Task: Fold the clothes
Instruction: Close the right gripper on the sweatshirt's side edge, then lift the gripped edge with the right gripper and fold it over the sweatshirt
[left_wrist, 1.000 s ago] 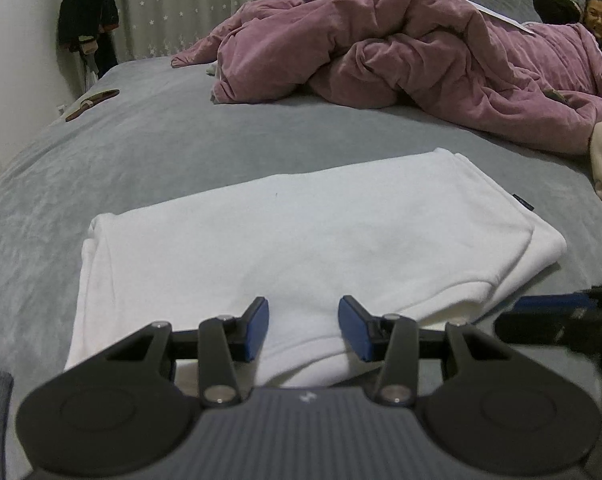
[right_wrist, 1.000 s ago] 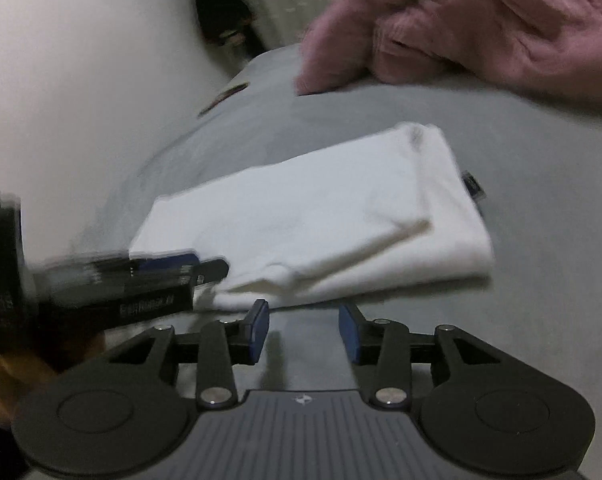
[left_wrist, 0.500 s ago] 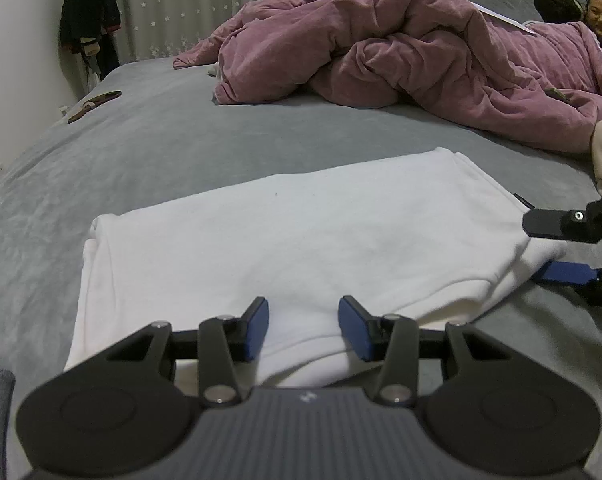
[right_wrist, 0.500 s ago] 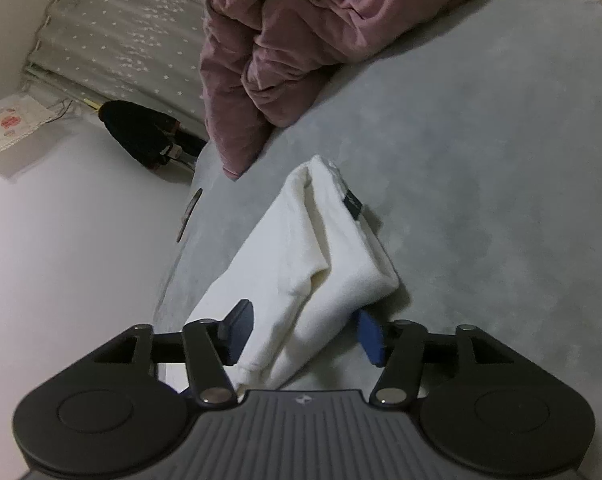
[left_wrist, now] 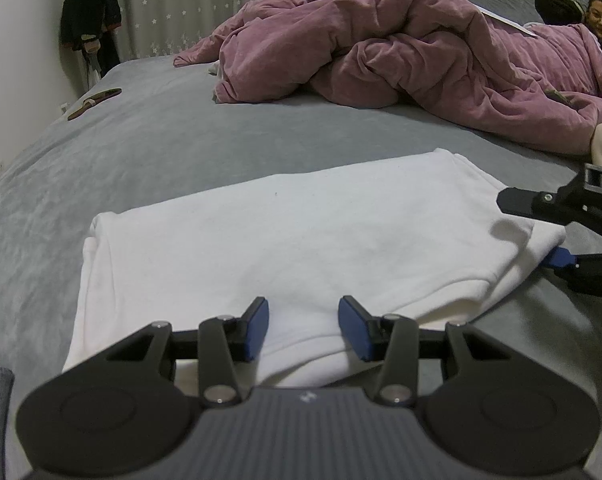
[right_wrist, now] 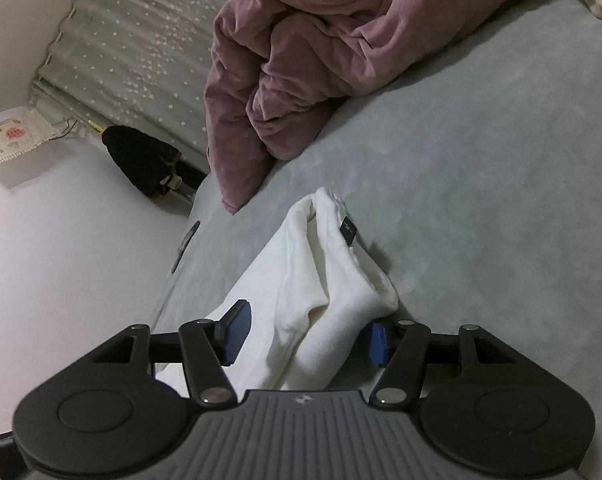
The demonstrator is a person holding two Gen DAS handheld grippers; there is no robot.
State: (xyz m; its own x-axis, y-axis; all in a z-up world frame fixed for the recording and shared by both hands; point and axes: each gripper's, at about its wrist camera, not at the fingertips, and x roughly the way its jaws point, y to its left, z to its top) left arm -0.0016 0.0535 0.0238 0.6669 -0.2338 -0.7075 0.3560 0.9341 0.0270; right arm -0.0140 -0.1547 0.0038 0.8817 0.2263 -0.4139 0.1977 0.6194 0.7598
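White garment (left_wrist: 301, 248), thick fleecy fabric, folded into a flat rectangle, several layers stacked at the near edge. Lies on the grey bed (left_wrist: 149, 152). Small dark label (right_wrist: 348, 230) at one end, that end slightly raised.

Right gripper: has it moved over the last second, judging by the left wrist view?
Yes. The right gripper has risen and advanced left onto the white garment's right end, its open jaws straddling that edge.
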